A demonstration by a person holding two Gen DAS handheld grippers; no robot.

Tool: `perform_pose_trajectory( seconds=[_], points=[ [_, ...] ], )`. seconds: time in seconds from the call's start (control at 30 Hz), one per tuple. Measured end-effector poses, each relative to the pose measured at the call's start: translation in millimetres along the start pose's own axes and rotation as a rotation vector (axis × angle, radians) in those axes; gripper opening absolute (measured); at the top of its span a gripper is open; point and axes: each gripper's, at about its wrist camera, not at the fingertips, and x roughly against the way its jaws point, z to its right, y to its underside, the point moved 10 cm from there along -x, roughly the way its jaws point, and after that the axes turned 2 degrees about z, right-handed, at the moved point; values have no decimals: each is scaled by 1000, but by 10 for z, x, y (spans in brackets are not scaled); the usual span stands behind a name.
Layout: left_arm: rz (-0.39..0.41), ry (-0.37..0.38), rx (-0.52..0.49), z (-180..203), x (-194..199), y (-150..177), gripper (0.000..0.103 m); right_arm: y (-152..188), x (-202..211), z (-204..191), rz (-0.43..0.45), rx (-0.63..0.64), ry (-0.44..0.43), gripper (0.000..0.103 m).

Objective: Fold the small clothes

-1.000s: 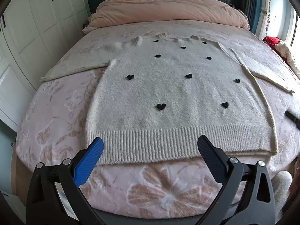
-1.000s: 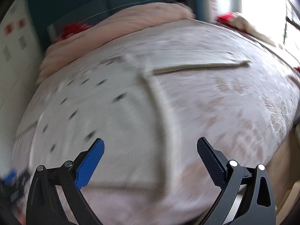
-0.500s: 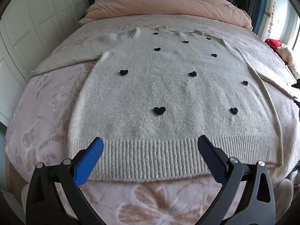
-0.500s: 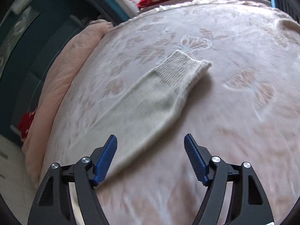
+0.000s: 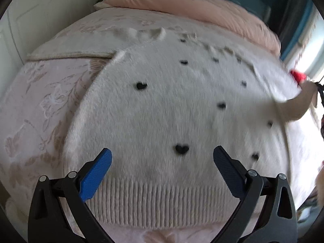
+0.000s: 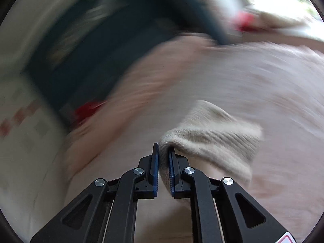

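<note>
Two claws in play. Left claw [image 5: 162, 162]: blue pads spread wide apart, gripping nothing, hovering over near ribbed hem of cream fuzzy knit sweater with small black hearts [image 5: 172, 109]. Sweater spread flat, front up, on bed with pale pink floral cover [image 5: 36, 105]; neckline toward far end, left sleeve stretched out flat to far left. Right sleeve lifted off bed at far right edge of left wrist view, cuff raised. Peach-pink rolled duvet [image 5: 202, 10] bunched along far end of bed, beyond neckline. Red cloth [image 5: 297, 75] at far right, blurred.

Right claw [image 6: 163, 151]: pads pressed together, clamped on ribbed cream cuff of sweater sleeve [image 6: 212, 139]; cuff fabric bulging out to right of pads, held above pink bed cover. Background of right wrist view heavily motion-blurred; dark teal shape at far left, not identifiable.
</note>
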Motion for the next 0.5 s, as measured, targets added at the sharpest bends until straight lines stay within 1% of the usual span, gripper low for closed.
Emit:
perform_pose_trajectory(
  seconds=[0.07,0.1,0.13,0.17,0.23,0.27,0.33,0.37,0.43,0.5],
  points=[
    [29,25,46,-41,36,-154,98,224,-157,-903,-55,124,-147,10],
    [41,33,62,-53,51,-222,98,373,-235,-1236,-91,159,-208,11],
    [58,43,83,-76,72,-330,98,585,-331,-1575,-140,187,-273,13],
    [74,52,98,-92,85,-429,98,889,-462,-1908,-201,212,-332,14],
    [93,73,121,-118,79,-604,98,1467,-703,-2277,-313,263,-380,17],
    [96,84,130,-122,57,-688,98,1828,-847,-2385,-387,289,-379,18],
    [98,113,152,-135,-23,-849,98,2237,-962,-2376,-456,320,-348,18],
    [96,128,164,-141,-77,-930,98,2384,-974,-2275,-472,326,-322,18],
    [87,167,185,-124,-248,-1093,98,2515,-891,-2006,-477,299,-277,23],
    [68,194,208,-93,-466,-1220,98,2587,-716,-1669,-473,233,-230,36]
  ],
)
